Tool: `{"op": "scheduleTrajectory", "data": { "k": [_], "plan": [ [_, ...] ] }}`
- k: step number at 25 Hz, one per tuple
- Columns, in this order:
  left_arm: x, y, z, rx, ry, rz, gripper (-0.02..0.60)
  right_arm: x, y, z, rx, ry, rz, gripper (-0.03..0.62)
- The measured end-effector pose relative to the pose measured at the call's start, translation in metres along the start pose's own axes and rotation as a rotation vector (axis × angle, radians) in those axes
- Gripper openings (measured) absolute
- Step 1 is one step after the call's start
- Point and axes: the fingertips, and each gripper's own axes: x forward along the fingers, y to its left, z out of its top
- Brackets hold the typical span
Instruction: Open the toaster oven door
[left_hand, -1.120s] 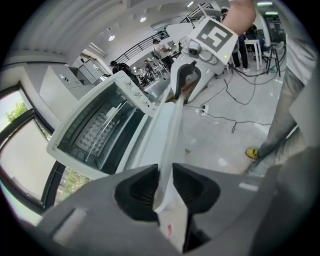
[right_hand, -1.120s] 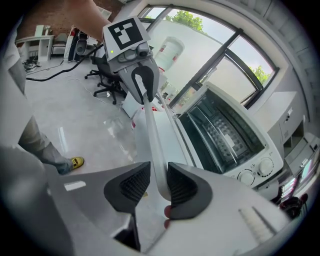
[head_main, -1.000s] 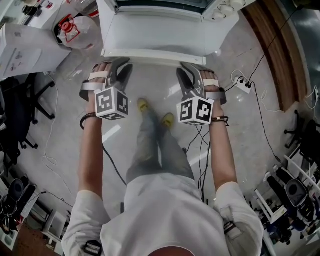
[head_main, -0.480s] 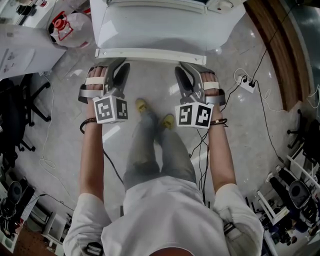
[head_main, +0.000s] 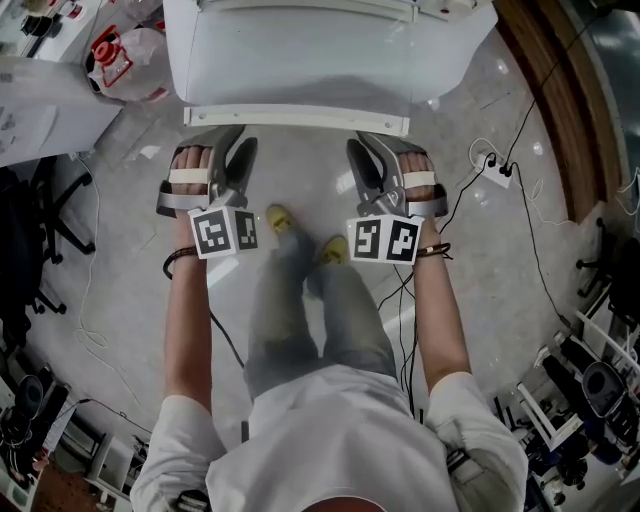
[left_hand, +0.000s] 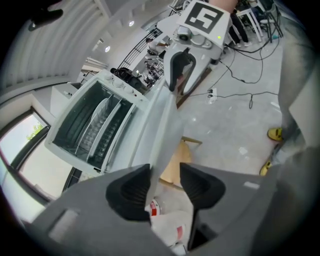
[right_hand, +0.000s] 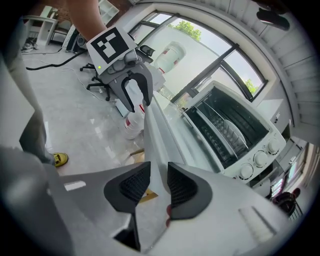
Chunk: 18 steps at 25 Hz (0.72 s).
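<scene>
Left gripper (left_hand: 165, 172) jaws opening around door (head_main: 300, 65) edge; right gripper (right_hand: 159, 170) seemingly clamped on it; gripper views alone show racks (right_hand: 225, 130).

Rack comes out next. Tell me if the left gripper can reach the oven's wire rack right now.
Probably yes. The door lies folded down, leaving the wire rack unblocked; the left gripper, jaws opening astride the door's edge, must first clear it.
</scene>
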Motion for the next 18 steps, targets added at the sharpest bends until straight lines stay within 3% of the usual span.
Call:
{"op": "scheduleTrajectory", "data": {
  "k": [3,7,11,18],
  "plan": [
    [0.002,-0.002,0.001,-0.018,-0.005,0.021,0.172,0.001,0.002,-0.003,0.004,-0.002,0.002,0.092],
    [0.01,-0.008,-0.002,-0.048,0.002,-0.008,0.172,0.009,0.008,-0.014,0.013,0.025,0.035,0.092],
    [0.011,-0.005,-0.006,-0.156,-0.005,-0.006,0.133,0.011,0.012,-0.013,0.054,0.012,0.039,0.092],
    [-0.01,0.0,0.009,-0.326,-0.053,-0.012,0.13,-0.012,0.011,0.0,0.172,-0.035,0.066,0.091]
  ]
}}
